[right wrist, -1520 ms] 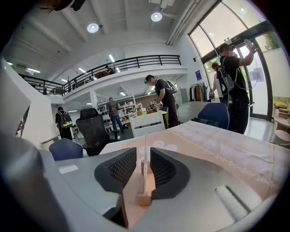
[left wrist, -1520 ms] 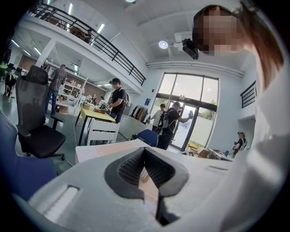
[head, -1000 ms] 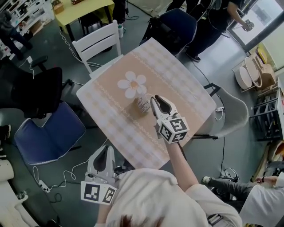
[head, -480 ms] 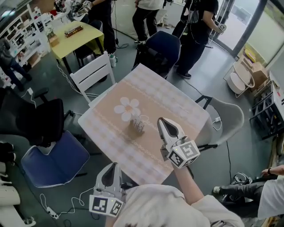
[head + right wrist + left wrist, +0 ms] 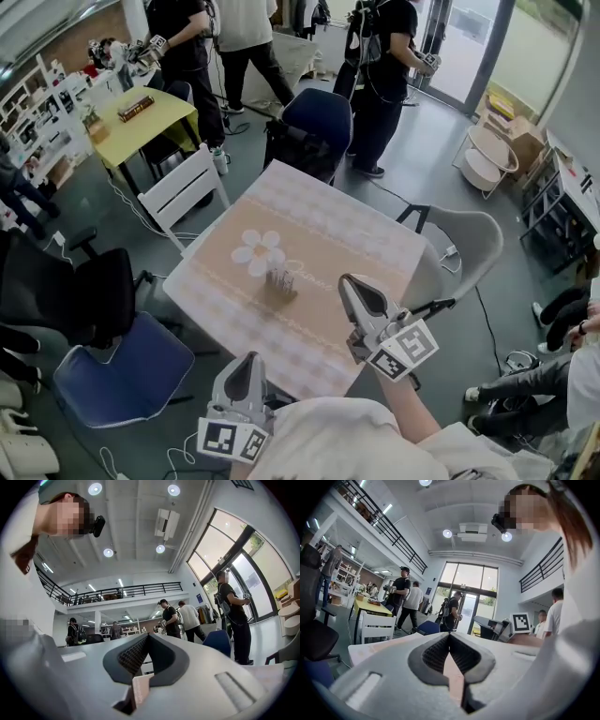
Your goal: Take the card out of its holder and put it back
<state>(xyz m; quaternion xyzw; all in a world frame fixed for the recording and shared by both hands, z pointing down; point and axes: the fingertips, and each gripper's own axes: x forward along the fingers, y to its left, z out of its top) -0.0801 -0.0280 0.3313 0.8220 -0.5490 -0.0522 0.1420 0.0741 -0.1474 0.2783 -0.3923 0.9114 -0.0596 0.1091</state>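
— Where is the card (image 5: pixel 277 274) now?
— It stands upright in its holder (image 5: pixel 283 289), near the middle of the table (image 5: pixel 337 234), just to the near right of the printed flower (image 5: pixel 259 251). The holder seems to carry a few pale cards, but how many cannot be told.
— What has just changed?
— A second ago the right claw (image 5: pixel 350 281) stood at the holder with its jaws apart. It has since drawn back to the near right, well apart from the holder. Its jaws have just been closing and now meet at the tips, with no card seen between them.
— So the card is back?
— Probably. The putting-back looks finished, and the person seems to be pulling away.
— And the left claw (image 5: pixel 246 358)?
— It is closed too and holds nothing. It sits low by the table's near-left edge.
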